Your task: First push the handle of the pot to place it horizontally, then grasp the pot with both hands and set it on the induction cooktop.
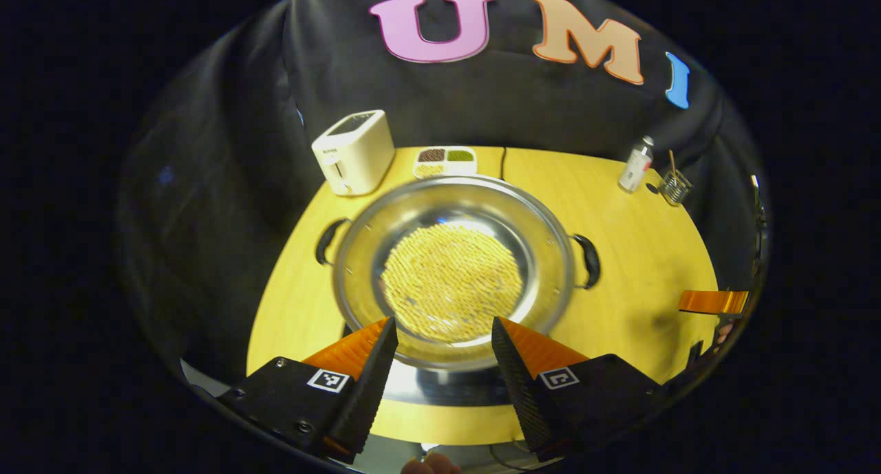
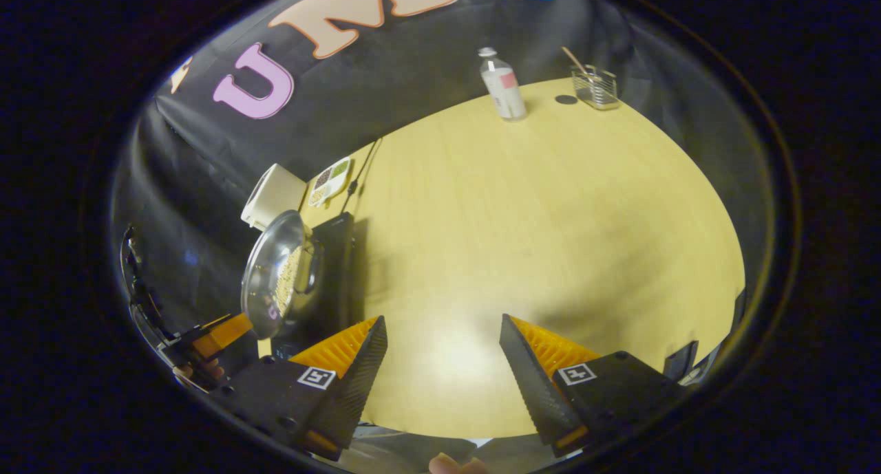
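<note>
— Pot [image 1: 451, 267] placement? 
— Centre of the left gripper view, on the dark cooktop [image 2: 337, 267], 2 handles level, toaster [image 1: 354, 151] behind.
— Claws?
— Left claw [image 1: 444, 333] wide open, empty, above the pot's near rim; right claw [image 2: 444, 333] wide open over bare bench [image 2: 550, 219].
</note>
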The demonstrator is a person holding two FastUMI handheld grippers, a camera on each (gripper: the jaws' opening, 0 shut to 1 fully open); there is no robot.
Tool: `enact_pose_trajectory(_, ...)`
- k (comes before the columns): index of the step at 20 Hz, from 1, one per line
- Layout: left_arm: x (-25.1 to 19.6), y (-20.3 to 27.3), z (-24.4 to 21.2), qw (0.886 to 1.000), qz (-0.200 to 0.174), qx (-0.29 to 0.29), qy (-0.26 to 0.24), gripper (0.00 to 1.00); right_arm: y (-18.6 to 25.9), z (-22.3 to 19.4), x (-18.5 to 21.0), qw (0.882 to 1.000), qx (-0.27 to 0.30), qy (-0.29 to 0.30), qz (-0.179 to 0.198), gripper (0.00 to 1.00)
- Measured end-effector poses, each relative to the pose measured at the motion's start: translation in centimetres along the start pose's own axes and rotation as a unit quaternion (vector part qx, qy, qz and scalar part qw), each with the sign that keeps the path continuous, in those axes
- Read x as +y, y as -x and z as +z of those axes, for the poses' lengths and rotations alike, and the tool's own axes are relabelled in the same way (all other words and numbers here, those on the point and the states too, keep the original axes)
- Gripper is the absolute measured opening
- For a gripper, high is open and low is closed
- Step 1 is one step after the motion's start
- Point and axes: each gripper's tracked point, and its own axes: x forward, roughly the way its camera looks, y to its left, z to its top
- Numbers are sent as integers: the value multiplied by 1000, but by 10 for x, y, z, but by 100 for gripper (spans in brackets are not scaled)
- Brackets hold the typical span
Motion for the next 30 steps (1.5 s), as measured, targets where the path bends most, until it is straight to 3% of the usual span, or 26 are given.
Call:
enact_pose_trajectory(3, -39, 36, -16, 1000, -3, -12, 16, 85, 21, 3, -21, 999, -25, 27, 5, 94)
enact_pose_trajectory(5, -61, 59, -6, 999, -17, -40, 20, 84, 51, 24, -9, 996, -70, 42, 29, 94)
enact_pose_trajectory(6, -64, 66, 0, 999, -17, -51, 11, 81, 66, 38, -4, 994, -95, 51, 36, 94)
enact_pose_trajectory(9, -83, 87, 31, 996, -34, -85, -2, 85, 119, 72, 5, 984, -161, 55, 57, 94)
enact_pose_trajectory(13, -103, 140, 83, 981, -56, -184, 1, 84, 181, 97, 20, 971, -226, 58, 59, 92)
enact_pose_trajectory(14, -107, 157, 96, 975, -62, -214, -3, 84, 198, 105, 27, 965, -249, 58, 59, 100)
enact_pose_trajectory(15, -106, 176, 109, 967, -63, -245, -9, 84, 217, 110, 37, 960, -267, 56, 67, 92)
enact_pose_trajectory(17, -103, 217, 131, 951, -66, -302, -9, 86, 252, 117, 55, 947, -306, 63, 79, 92)
enact_pose_trajectory(21, -94, 280, 147, 918, -77, -388, -15, 83, 307, 126, 64, 920, -376, 95, 53, 92)
enact_pose_trajectory(22, -92, 291, 147, 909, -78, -408, -17, 83, 324, 124, 73, 910, -399, 95, 60, 92)
enact_pose_trajectory(24, -93, 313, 145, 888, -88, -452, -14, 84, 355, 123, 89, 878, -462, 99, 75, 92)
enact_pose_trajectory(25, -97, 313, 139, 888, -93, -451, -14, 83, 363, 123, 90, 868, -480, 103, 69, 92)
enact_pose_trajectory(26, -94, 313, 127, 894, -91, -438, -16, 84, 369, 117, 90, 864, -487, 110, 63, 92)
enact_pose_trajectory(27, -92, 314, 119, 892, -94, -443, -16, 83, 372, 115, 95, 862, -488, 120, 62, 92)
enact_pose_trajectory(29, -84, 317, 116, 890, -86, -448, -20, 82, 383, 115, 119, 854, -496, 139, 74, 92)
enact_pose_trajectory(30, -77, 317, 114, 892, -75, -444, -18, 84, 398, 116, 132, 843, -510, 151, 86, 92)
